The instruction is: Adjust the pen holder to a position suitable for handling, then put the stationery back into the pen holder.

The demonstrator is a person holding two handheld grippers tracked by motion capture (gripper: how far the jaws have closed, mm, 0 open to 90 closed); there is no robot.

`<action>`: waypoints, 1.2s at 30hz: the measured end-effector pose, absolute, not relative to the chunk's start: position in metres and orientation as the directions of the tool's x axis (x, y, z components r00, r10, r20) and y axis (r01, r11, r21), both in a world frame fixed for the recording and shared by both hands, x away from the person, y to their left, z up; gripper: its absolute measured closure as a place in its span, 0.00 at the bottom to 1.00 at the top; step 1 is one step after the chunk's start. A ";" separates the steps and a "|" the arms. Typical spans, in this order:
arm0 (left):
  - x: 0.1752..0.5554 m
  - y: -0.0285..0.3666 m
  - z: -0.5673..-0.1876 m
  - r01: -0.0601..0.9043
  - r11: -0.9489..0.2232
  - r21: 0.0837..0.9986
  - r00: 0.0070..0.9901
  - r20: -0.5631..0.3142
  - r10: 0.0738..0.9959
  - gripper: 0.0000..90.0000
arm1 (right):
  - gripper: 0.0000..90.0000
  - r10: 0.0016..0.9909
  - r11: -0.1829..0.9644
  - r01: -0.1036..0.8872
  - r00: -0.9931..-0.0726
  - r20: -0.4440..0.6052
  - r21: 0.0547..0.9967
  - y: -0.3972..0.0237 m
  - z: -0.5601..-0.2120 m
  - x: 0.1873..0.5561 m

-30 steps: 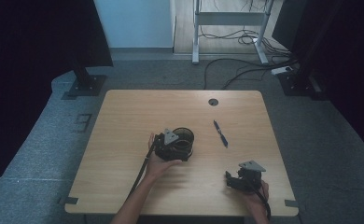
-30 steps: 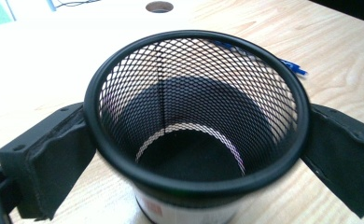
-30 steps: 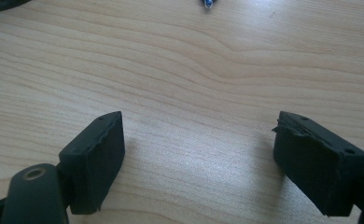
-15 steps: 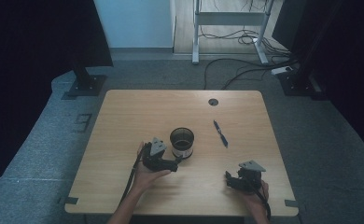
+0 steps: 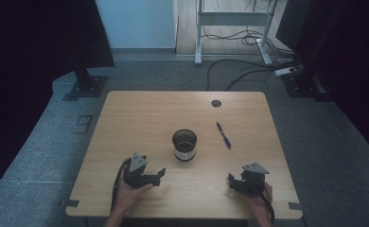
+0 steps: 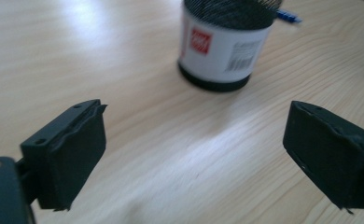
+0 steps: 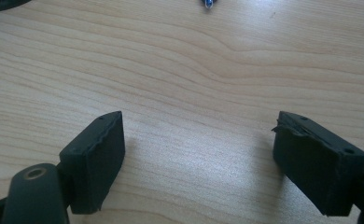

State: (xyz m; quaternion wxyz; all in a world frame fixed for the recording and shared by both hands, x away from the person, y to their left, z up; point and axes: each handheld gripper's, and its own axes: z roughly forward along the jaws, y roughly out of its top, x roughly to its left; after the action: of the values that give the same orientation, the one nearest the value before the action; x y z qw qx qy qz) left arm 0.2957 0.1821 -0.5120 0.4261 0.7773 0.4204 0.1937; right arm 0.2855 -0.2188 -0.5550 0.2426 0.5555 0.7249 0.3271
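Observation:
A black mesh cup point(image 5: 184, 144) with a white label stands upright at the middle of the wooden table point(image 5: 140, 113). In the left gripper view the cup point(image 6: 224, 42) is ahead of the jaws, apart from them. My left gripper point(image 5: 160, 173) rests near the front left; its jaws have just been closing, with nothing between them point(image 6: 194, 130), and they stand open. A blue pen point(image 5: 223, 135) lies right of the cup; its tip point(image 7: 208, 3) shows far ahead of my right gripper point(image 7: 199, 135). My right gripper point(image 5: 231, 181) sits open and empty at the front right.
A round cable hole point(image 5: 215, 103) sits near the table's far edge. Dark screens on floor stands point(image 5: 85, 85) flank the table, and cables point(image 5: 249, 71) lie on the carpet behind it. Bare wood lies between the two grippers.
My left gripper has drawn back from the cup toward the front left, leaving the cup standing. The right gripper has stayed put.

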 end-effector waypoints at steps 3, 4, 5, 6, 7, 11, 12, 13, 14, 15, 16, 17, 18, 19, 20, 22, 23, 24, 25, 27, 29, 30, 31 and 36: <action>0.292 0.189 -0.517 0.502 -0.275 0.820 0.561 -0.067 0.825 0.10 | 0.18 0.964 0.168 0.646 -0.265 0.013 0.745 -0.219 -0.555 0.286; 0.292 0.190 -0.519 0.506 -0.286 0.814 0.564 -0.062 0.823 0.10 | 0.18 0.964 0.168 0.646 -0.265 0.013 0.745 -0.219 -0.555 0.286; 0.292 0.190 -0.521 0.506 -0.305 0.807 0.567 -0.045 0.822 0.11 | 0.18 0.964 0.169 0.647 -0.265 0.011 0.744 -0.219 -0.555 0.286; 0.291 0.190 -0.522 0.507 -0.310 0.804 0.566 -0.039 0.824 0.11 | 0.18 0.964 0.169 0.647 -0.265 0.012 0.744 -0.219 -0.555 0.286; 0.291 0.191 -0.524 0.512 -0.309 0.802 0.567 -0.046 0.822 0.11 | 0.18 0.964 0.168 0.646 -0.265 0.013 0.745 -0.219 -0.555 0.286; 0.291 0.190 -0.528 0.522 -0.314 0.793 0.569 -0.049 0.821 0.14 | 0.18 0.964 0.169 0.647 -0.265 0.012 0.744 -0.219 -0.555 0.286; 0.292 0.190 -0.528 0.522 -0.317 0.791 0.570 -0.048 0.820 0.14 | 0.17 0.964 0.169 0.647 -0.265 0.012 0.744 -0.219 -0.555 0.286; 0.291 0.190 -0.528 0.522 -0.315 0.793 0.571 -0.051 0.819 0.14 | 0.17 0.964 0.169 0.647 -0.265 0.012 0.744 -0.219 -0.555 0.286; 0.291 0.191 -0.528 0.522 -0.311 0.794 0.572 -0.056 0.818 0.14 | 0.17 0.964 0.168 0.648 -0.265 0.013 0.743 -0.219 -0.555 0.287; 0.291 0.192 -0.527 0.521 -0.308 0.796 0.569 -0.055 0.820 0.14 | 0.16 0.963 0.172 0.648 -0.269 0.011 0.742 -0.219 -0.555 0.287; 0.291 0.193 -0.527 0.521 -0.306 0.797 0.568 -0.056 0.821 0.14 | 0.16 0.962 0.176 0.647 -0.273 0.010 0.742 -0.219 -0.555 0.288; 0.291 0.194 -0.527 0.523 -0.306 0.796 0.568 -0.057 0.821 0.15 | 0.16 0.960 0.178 0.646 -0.279 0.012 0.742 -0.219 -0.555 0.288; 0.291 0.195 -0.527 0.526 -0.305 0.794 0.567 -0.060 0.821 0.16 | 0.16 0.960 0.179 0.646 -0.280 0.013 0.742 -0.219 -0.555 0.289; 0.291 0.196 -0.527 0.527 -0.300 0.795 0.565 -0.065 0.822 0.16 | 0.15 0.960 0.178 0.647 -0.281 0.014 0.741 -0.219 -0.555 0.289; 0.291 0.196 -0.528 0.529 -0.300 0.794 0.565 -0.066 0.822 0.16 | 0.15 0.959 0.181 0.646 -0.282 0.012 0.741 -0.219 -0.555 0.290; 0.291 0.197 -0.528 0.532 -0.297 0.793 0.562 -0.068 0.824 0.16 | 0.15 0.961 0.176 0.648 -0.277 0.014 0.741 -0.218 -0.555 0.291; 0.292 0.197 -0.529 0.533 -0.296 0.792 0.561 -0.069 0.825 0.16 | 0.16 0.960 0.178 0.650 -0.279 0.014 0.739 -0.218 -0.555 0.291; 0.292 0.197 -0.529 0.538 -0.295 0.790 0.555 -0.069 0.829 0.16 | 0.16 0.958 0.184 0.652 -0.286 0.014 0.736 -0.218 -0.554 0.291; 0.292 0.197 -0.529 0.541 -0.295 0.787 0.554 -0.070 0.830 0.16 | 0.17 0.956 0.192 0.658 -0.295 0.014 0.729 -0.219 -0.553 0.293; 0.293 0.197 -0.528 0.548 -0.292 0.784 0.549 -0.074 0.832 0.16 | 0.18 0.956 0.182 0.669 -0.291 0.028 0.721 -0.221 -0.550 0.296; 0.292 0.197 -0.527 0.549 -0.289 0.784 0.550 -0.078 0.832 0.16 | 0.19 0.958 0.157 0.662 -0.281 0.048 0.733 -0.223 -0.544 0.298; 0.292 0.197 -0.527 0.549 -0.292 0.783 0.551 -0.077 0.831 0.16 | 0.19 0.958 0.155 0.656 -0.282 0.050 0.738 -0.223 -0.541 0.300; 0.292 0.197 -0.527 0.549 -0.294 0.782 0.552 -0.076 0.831 0.16 | 0.19 0.958 0.153 0.654 -0.282 0.051 0.740 -0.223 -0.539 0.302; 0.291 0.195 -0.528 0.559 -0.293 0.776 0.542 -0.074 0.837 0.16 | 0.20 0.958 0.152 0.635 -0.284 0.047 0.757 -0.217 -0.529 0.319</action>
State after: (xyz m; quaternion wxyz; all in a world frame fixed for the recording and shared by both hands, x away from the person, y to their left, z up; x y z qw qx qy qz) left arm 0.2907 0.1952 -0.5285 0.3942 0.7846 0.4449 0.1765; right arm 0.3192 -0.2175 -0.5294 0.2322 0.5513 0.7224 0.3468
